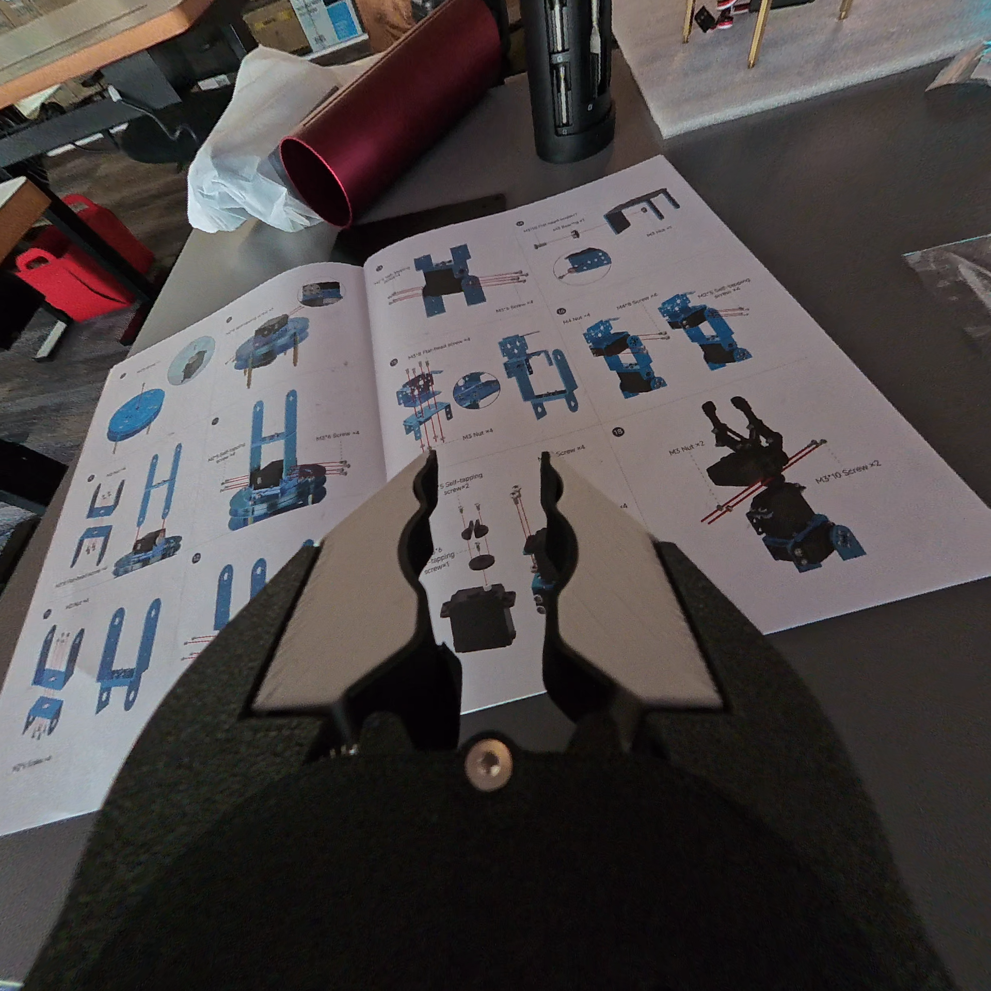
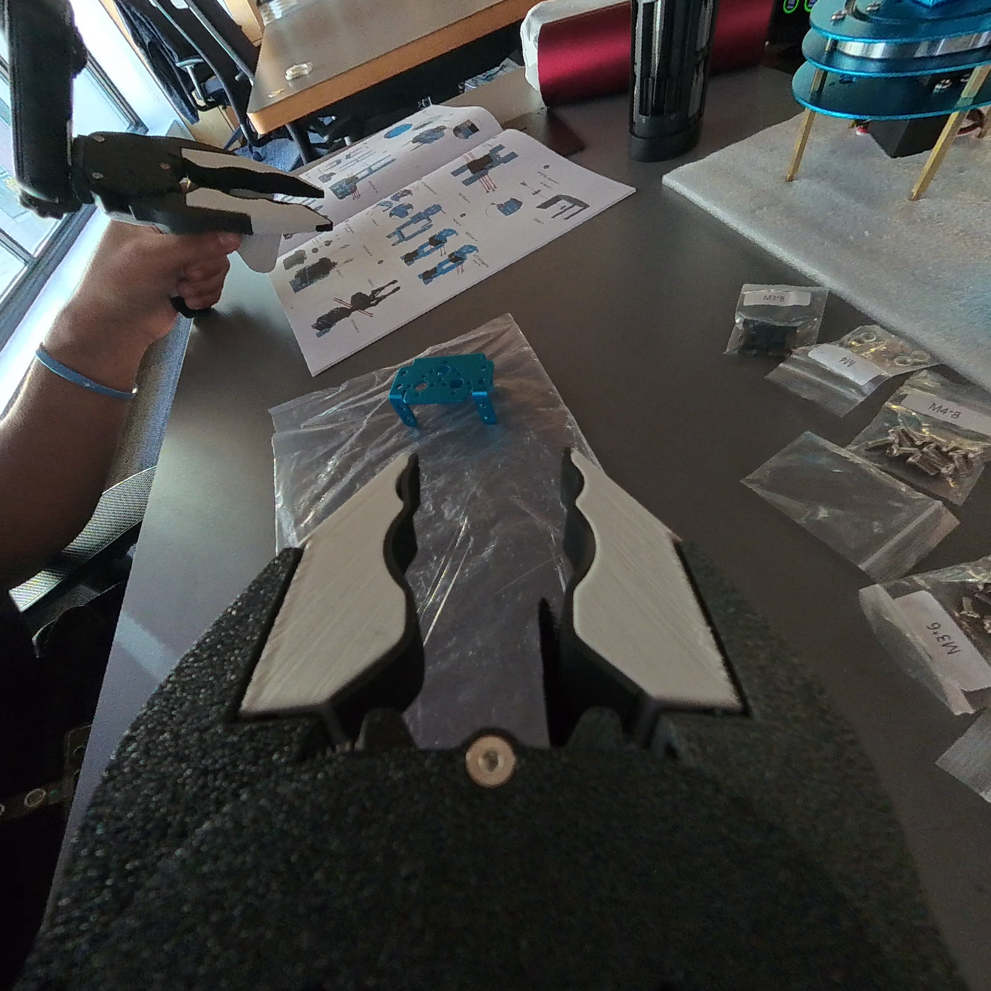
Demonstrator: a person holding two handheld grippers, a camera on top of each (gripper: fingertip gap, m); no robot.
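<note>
Over open booklet (image 1: pixel 590 375): left claw (image 1: pixel 489 456) agape, empty.

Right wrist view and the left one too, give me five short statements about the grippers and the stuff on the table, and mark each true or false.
1. The right gripper holds the blue bracket. False: it is open and empty, and the bracket stands ahead of it on a clear plastic bag.
2. The left gripper is open above an open instruction booklet. True.
3. The dark red tube stands upright. False: it lies on its side.
4. Small bags of screws lie to the right of the plastic bag. True.
5. The black cylinder lies flat on the booklet. False: it stands upright beyond it.
</note>
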